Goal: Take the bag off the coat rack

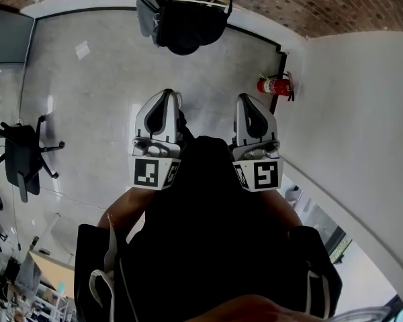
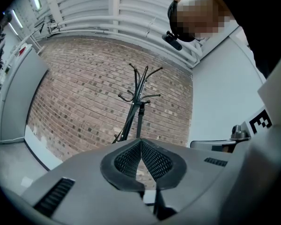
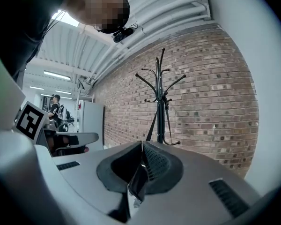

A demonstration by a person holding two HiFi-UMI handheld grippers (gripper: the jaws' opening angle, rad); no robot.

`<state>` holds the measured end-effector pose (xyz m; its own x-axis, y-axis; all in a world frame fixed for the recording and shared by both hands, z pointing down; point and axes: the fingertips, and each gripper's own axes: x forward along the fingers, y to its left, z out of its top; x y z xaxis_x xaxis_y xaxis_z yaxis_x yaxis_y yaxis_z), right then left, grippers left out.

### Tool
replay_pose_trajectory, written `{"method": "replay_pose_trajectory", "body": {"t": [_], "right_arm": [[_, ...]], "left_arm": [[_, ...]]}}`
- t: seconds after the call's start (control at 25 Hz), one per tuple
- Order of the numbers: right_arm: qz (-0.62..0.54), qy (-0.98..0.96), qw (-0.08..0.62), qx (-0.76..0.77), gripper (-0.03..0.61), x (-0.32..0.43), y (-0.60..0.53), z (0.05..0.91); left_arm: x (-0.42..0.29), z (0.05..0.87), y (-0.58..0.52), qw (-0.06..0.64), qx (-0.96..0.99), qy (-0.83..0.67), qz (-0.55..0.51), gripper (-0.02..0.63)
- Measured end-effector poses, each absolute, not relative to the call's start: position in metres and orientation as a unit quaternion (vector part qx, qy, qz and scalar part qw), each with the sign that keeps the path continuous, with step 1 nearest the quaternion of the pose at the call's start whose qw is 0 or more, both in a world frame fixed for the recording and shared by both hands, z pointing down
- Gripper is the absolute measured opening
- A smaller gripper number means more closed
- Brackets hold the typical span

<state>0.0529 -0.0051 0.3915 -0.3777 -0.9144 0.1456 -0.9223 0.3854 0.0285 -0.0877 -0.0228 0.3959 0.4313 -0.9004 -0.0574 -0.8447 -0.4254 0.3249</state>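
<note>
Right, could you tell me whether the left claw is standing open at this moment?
No, in the left gripper view the left claw shows its black ribbed pads pressed together at the tips.

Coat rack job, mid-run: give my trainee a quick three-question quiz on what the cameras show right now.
1. True or false: the coat rack stands in front of a brick wall.
2. The red fire extinguisher sits beside: A the white wall, B the coat rack, C the office chair.
3. What is pinched in the right claw?
Key: 1 true; 2 A; 3 a dark strip.
</note>
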Motion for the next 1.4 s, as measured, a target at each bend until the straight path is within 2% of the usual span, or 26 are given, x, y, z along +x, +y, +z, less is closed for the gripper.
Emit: {"method": "replay_pose_trajectory", "body": {"t": [0.28,0.56,1.32,1.4], "right_arm": [[0.021,-0.828,0.062,0.557,0.021,0.031,-0.056,0.385],[0.017,-0.831,0.036,0.554,0.021,0.007,-0.090,0.373],[0.036,-0.836,0.019,0.548,0.025,0.056,-0.165,0.382],[0.031,-0.831,0.015,0.555,0.025,0.061,-0.178,0.380]], "left_arm": [[-0.096,0.381,-0.068,0.117,0.846,-0.500,-0.145,0.020],[-0.096,0.376,-0.103,0.099,0.864,-0.478,-0.125,0.020],[-0.065,0.379,-0.173,0.093,0.861,-0.494,-0.071,0.024],[-0.064,0.378,-0.182,0.090,0.864,-0.491,-0.073,0.062]]}}
